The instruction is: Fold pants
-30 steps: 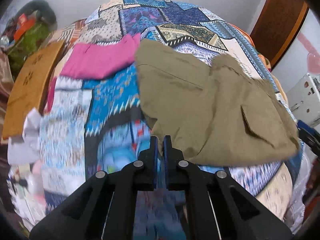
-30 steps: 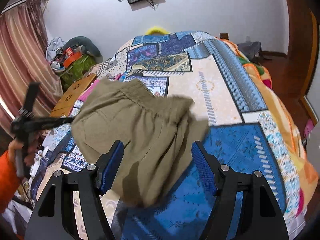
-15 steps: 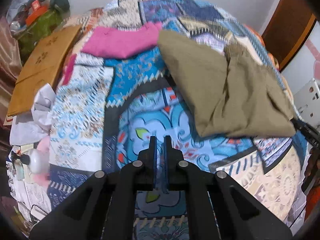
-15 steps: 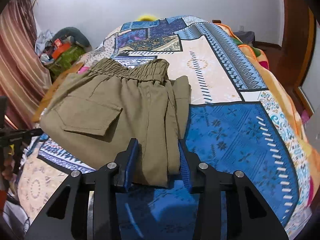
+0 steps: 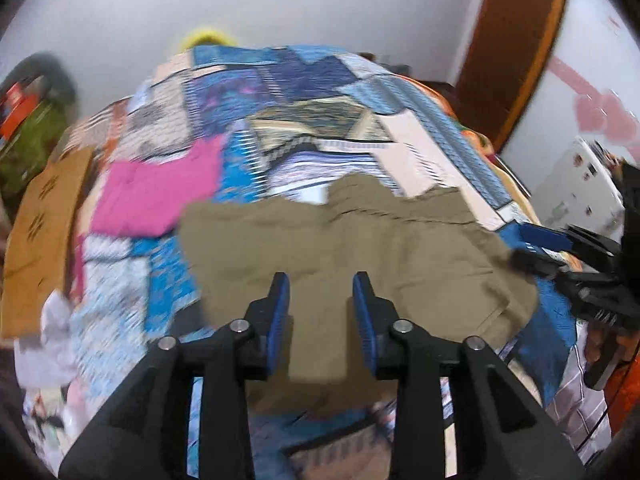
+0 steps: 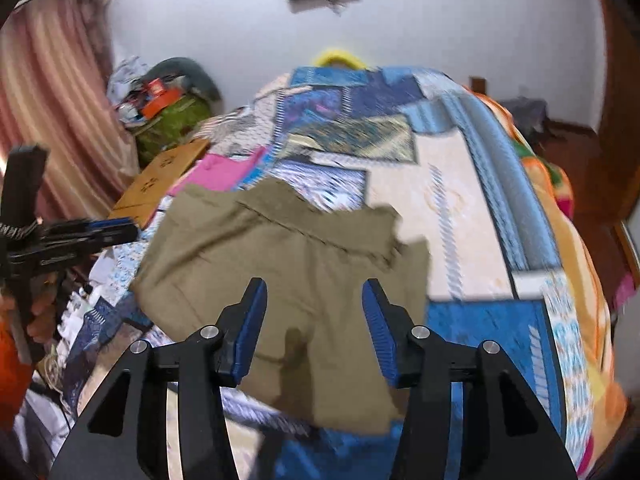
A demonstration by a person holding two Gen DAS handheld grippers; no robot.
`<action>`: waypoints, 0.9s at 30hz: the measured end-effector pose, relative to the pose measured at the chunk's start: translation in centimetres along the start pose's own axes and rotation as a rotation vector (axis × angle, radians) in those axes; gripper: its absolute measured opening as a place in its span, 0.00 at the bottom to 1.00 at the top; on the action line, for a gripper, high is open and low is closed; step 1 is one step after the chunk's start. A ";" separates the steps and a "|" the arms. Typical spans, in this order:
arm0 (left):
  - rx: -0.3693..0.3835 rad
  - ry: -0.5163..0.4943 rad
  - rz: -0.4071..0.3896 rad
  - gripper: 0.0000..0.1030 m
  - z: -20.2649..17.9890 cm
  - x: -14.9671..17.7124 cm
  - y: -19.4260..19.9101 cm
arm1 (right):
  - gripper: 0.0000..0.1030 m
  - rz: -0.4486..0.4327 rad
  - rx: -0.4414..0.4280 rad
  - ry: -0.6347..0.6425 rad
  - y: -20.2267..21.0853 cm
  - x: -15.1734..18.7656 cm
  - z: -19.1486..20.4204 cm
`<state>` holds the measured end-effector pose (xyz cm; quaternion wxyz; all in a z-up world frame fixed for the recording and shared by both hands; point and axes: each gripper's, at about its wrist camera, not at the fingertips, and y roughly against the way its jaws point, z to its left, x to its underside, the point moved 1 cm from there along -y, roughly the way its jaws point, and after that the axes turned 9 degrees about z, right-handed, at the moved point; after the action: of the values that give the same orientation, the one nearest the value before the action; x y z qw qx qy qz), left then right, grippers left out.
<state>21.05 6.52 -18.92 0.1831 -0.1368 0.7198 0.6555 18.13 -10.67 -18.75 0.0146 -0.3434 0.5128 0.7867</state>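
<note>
1. A patchwork bedspread (image 5: 320, 92) in blues, creams and orange is covering the bed I am working over; both views are smeared with blur.
2. The olive pants (image 6: 280, 264) are lying folded on the bedspread near its front edge, with one end hanging a little over that edge toward me.
3. A pink garment (image 5: 156, 196) is lying on the bedspread just beside the pants, on their far left side.
4. A brown cardboard sheet (image 5: 44, 232) is resting at the bed's left edge, beside the pink garment.
5. My left gripper (image 5: 320, 312) is hovering over the pants, its blue-padded jaws standing partly apart and gripping nothing.
6. My right gripper (image 6: 314, 328) is hovering over the pants as well, jaws spread wider and likewise empty.
</note>
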 end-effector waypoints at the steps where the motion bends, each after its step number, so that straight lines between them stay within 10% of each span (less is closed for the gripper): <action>1: -0.004 -0.020 0.005 0.40 -0.7 -0.4 -0.6 | 0.44 0.004 -0.001 0.020 -0.5 -0.3 0.5; 9: -0.068 -0.079 0.098 0.59 -1.6 0.2 -6.9 | 0.47 0.151 -0.022 0.048 -6.8 0.3 0.7; 27: -0.141 -0.052 0.070 0.65 1.3 6.0 -0.7 | 0.52 0.146 0.040 0.044 -1.8 4.9 0.0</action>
<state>16.11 7.95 -22.32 0.1686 -0.1072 0.6711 0.7139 15.12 -11.44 -22.93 -0.0474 -0.3220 0.5524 0.7674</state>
